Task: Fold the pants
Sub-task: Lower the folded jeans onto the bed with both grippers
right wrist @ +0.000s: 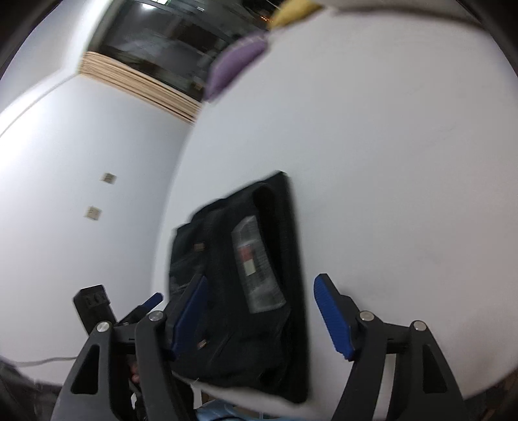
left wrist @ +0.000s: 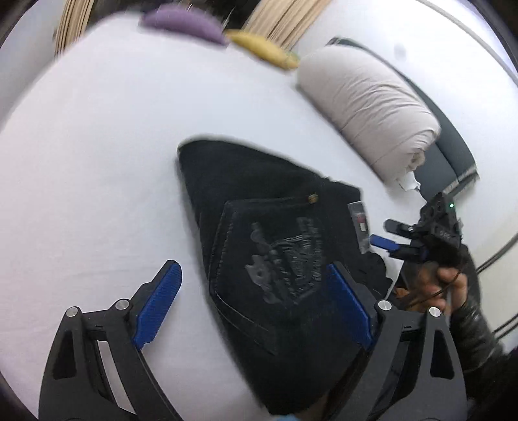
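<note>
The black pants [left wrist: 268, 246] lie folded into a compact bundle on the white bed [left wrist: 97, 162], back pocket with a dark emblem on top. My left gripper [left wrist: 255, 285] is open just above them, its fingers straddling the bundle's left part. In the right wrist view the pants [right wrist: 246, 291] show a clear-wrapped tag [right wrist: 255, 265] on top. My right gripper [right wrist: 262, 311] is open over the bundle, empty. The right gripper also shows in the left wrist view [left wrist: 388, 233], at the pants' right edge.
A rolled beige duvet [left wrist: 369, 107] lies at the back right. A purple cushion [left wrist: 184, 22] and a yellow cushion [left wrist: 262, 48] sit at the bed's far edge. White wall [right wrist: 81, 194] stands left of the bed. Cables [left wrist: 498, 252] run at the right.
</note>
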{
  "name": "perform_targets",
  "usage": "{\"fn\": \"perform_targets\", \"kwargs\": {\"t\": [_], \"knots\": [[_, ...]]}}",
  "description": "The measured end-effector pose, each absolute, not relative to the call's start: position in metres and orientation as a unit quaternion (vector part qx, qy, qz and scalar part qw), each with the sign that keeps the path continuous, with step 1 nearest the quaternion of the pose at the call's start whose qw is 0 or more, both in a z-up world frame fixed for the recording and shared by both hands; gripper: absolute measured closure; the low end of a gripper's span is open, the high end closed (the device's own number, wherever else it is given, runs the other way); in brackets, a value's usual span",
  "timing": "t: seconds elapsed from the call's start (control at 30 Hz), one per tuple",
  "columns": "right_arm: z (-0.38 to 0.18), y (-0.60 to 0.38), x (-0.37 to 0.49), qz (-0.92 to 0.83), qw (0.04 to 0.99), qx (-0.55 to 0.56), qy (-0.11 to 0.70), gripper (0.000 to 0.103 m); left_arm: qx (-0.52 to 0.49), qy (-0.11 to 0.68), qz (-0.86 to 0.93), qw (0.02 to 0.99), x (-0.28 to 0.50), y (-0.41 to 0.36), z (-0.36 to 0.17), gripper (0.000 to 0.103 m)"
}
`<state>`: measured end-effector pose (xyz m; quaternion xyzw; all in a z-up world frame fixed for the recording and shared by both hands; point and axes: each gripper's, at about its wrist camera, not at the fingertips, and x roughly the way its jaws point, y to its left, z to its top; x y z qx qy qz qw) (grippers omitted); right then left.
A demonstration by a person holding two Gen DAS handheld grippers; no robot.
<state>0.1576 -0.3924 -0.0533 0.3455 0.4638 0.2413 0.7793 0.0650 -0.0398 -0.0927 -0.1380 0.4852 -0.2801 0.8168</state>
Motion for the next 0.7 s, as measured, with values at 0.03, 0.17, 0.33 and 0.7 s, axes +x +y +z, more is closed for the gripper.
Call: {"fn": "perform_targets", "kwargs": {"t": [0.03,0.17,0.33,0.7], "knots": [[-0.062,-0.380,0.167,0.241,0.770,0.343,0.481,0.031,-0.156,0.509,-0.281,0.798,0.073,-0.044,-0.105,0.012],[-0.074,-0.371,0.184,0.259,0.757,0.352,0.486,0.040,-0.169,0.527,-0.298,0.778,0.086,-0.057,-0.120,0.012],[-0.086,-0.368,0.196,0.258,0.737,0.373,0.501,0.071,-0.137,0.555,-0.288,0.768,0.102,-0.081,-0.126,0.034],[-0.043,-0.348,0.175,0.208,0.796,0.304,0.481,0.085,-0.095,0.552,-0.280,0.780,0.103,-0.063,-0.098,0.079]]}}
